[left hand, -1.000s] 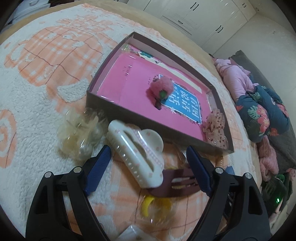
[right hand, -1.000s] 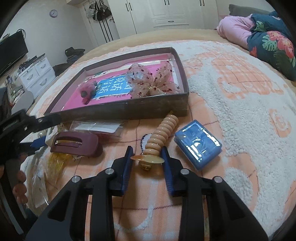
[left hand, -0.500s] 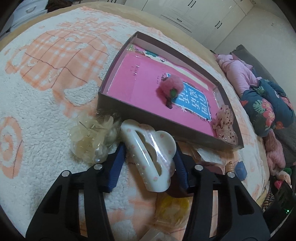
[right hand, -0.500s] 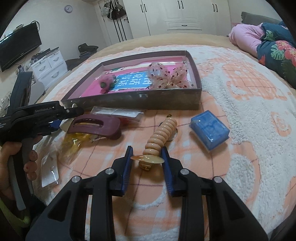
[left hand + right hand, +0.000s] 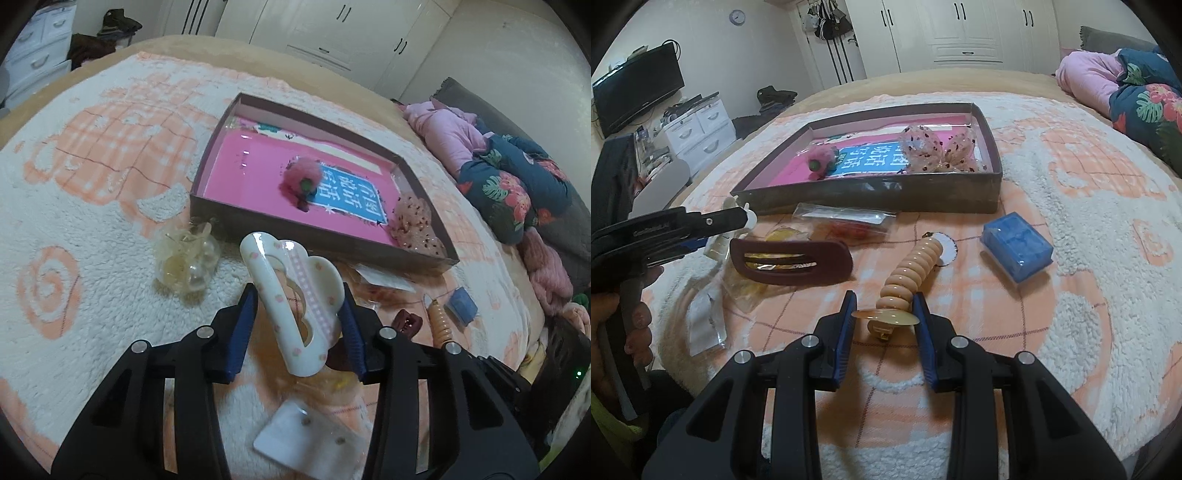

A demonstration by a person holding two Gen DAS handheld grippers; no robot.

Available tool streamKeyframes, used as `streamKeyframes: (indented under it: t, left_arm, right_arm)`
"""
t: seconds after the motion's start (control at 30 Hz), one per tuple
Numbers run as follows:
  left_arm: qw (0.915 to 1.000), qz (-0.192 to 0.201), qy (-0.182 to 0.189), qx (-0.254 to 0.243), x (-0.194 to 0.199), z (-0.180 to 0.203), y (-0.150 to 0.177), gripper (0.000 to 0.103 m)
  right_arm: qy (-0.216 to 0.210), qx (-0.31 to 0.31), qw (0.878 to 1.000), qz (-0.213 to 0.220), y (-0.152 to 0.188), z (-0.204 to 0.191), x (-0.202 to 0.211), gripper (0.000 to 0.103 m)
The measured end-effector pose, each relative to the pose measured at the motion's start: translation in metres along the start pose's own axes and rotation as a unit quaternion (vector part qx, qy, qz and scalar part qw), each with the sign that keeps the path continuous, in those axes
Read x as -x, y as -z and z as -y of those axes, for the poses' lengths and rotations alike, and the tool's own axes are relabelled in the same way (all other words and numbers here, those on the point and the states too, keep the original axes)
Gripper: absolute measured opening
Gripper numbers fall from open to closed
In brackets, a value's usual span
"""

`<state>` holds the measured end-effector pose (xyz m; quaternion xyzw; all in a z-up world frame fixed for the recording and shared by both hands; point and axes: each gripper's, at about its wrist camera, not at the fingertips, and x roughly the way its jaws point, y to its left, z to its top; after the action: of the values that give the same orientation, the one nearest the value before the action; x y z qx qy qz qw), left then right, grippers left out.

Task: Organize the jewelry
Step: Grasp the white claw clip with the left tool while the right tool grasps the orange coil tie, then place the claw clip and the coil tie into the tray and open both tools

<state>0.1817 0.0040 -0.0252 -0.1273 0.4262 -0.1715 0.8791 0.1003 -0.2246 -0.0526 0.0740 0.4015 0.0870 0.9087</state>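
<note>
My left gripper (image 5: 297, 308) is closing its jaws on a white claw clip (image 5: 321, 275) with pink dots; the pads press on both sides and the clip stands tilted above the blanket. From the right wrist view that gripper (image 5: 738, 220) enters at the left. My right gripper (image 5: 885, 317) is shut on the amber end of a peach ribbed hair clip (image 5: 916, 269), whose far end rests on the blanket. Beyond both lies a brown tray (image 5: 295, 229) (image 5: 879, 194) with a pink floor. In it sit a pink pompom (image 5: 301, 177) and a sequinned bow (image 5: 413, 221).
A maroon hair clip (image 5: 792, 262), a blue box (image 5: 1015, 247), clear packets (image 5: 846, 221) and a cream pearl bow (image 5: 186, 258) lie on the fleecy blanket before the tray. A card packet (image 5: 306, 439) sits under my left gripper. Pillows and clothes (image 5: 509, 184) pile up at the right.
The left jaws closed from wide apart onto the white claw clip, which then rose off the blanket and tipped up. The right gripper kept its grip and shifted slightly.
</note>
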Motion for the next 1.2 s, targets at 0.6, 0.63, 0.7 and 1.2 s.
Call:
streamKeyframes:
  t: [0.6, 0.63, 0.7, 1.2]
  left_arm:
    - [0.9985, 0.038, -0.011, -0.038, 0.053, 0.006, 0.025, 0.035]
    - [0.9983, 0.04, -0.011, -0.04, 0.054, 0.006, 0.026, 0.035]
    - [0.9977, 0.045, -0.013, -0.048, 0.057, 0.009, 0.027, 0.035]
    - [0.9962, 0.071, -0.012, -0.048, 0.048, 0.013, -0.014, 0.035]
  right_arm:
    - [-0.02, 0.025, 0.999, 0.025, -0.008, -0.026, 0.022, 0.03]
    - [-0.021, 0.027, 0.999, 0.027, -0.01, -0.028, 0.023, 0.03]
    - [-0.025, 0.03, 0.999, 0.032, -0.014, -0.031, 0.027, 0.03]
    - [-0.054, 0.046, 0.996, 0.058, -0.065, -0.046, 0.017, 0.03]
